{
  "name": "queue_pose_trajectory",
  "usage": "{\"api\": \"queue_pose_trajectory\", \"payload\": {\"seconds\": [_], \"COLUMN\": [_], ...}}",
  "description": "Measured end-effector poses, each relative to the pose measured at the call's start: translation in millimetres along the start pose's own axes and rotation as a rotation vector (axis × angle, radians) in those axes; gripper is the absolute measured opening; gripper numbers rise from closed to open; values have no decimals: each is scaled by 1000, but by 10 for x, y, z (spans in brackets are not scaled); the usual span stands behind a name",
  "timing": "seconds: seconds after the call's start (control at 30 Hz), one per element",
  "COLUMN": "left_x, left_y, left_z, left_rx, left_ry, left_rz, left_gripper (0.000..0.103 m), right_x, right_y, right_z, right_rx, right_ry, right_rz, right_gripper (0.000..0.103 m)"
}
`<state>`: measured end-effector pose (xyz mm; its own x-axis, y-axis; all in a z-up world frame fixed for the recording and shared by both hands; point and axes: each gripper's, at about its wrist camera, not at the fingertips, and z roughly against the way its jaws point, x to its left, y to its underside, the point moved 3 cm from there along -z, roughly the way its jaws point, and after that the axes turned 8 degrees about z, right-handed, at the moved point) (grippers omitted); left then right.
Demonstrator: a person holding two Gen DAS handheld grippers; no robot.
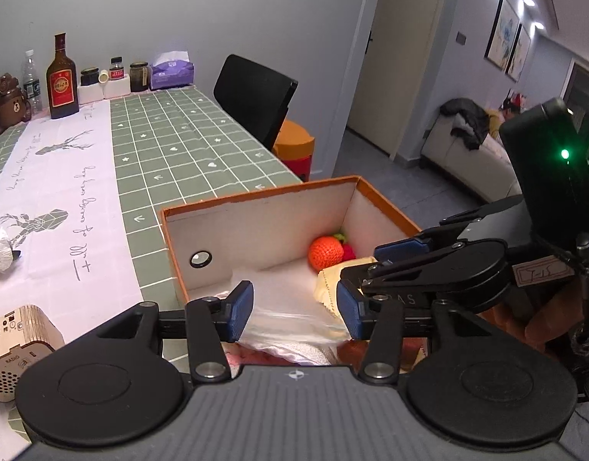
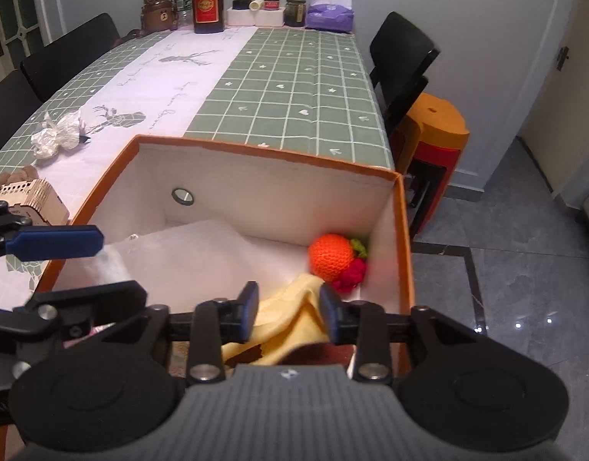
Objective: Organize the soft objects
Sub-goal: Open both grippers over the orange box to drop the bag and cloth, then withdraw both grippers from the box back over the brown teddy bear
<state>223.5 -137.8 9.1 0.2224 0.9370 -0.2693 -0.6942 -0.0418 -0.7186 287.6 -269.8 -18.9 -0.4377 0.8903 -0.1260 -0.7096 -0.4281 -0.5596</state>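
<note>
An orange-rimmed box (image 2: 263, 151) with white walls stands on the table's near end. In its far right corner lie an orange crocheted ball (image 2: 330, 256) (image 1: 325, 252) and a red and green crocheted piece (image 2: 354, 272). My right gripper (image 2: 289, 313) is open just above the box's near side, with a yellow cloth (image 2: 290, 324) lying loose between its pads. My left gripper (image 1: 296, 313) is open over a blurred white translucent sheet (image 1: 290, 324) in the box's left half. Each gripper shows in the other's view, the left (image 2: 114, 269) and the right (image 1: 365, 263).
Bottles, jars and a purple tissue box (image 2: 330, 11) line the table's far end. A wooden radio (image 1: 14, 345) and a crumpled white wrapper (image 2: 58, 136) lie left of the box. A black chair (image 2: 400, 61) and orange stools (image 2: 432, 146) stand to the right.
</note>
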Motion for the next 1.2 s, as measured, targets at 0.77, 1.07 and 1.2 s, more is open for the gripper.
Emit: {"api": "queue_pose_trajectory", "payload": {"seconds": [0.77, 1.07, 1.2], "left_x": [508, 949, 1202], "left_y": [324, 673, 856], "left_z": [1180, 1445, 1507], "left_rx": [-306, -326, -314], "left_ry": [-110, -217, -244], "left_rz": [55, 109, 190], "left_gripper": [64, 64, 64], "right_x": [1325, 2035, 2235], "right_y": [161, 369, 469], "right_z": [1127, 1033, 899], "right_rx": [-348, -402, -399], "right_ry": [-47, -89, -75], "right_rz": [139, 188, 172], "right_gripper": [57, 58, 60]}}
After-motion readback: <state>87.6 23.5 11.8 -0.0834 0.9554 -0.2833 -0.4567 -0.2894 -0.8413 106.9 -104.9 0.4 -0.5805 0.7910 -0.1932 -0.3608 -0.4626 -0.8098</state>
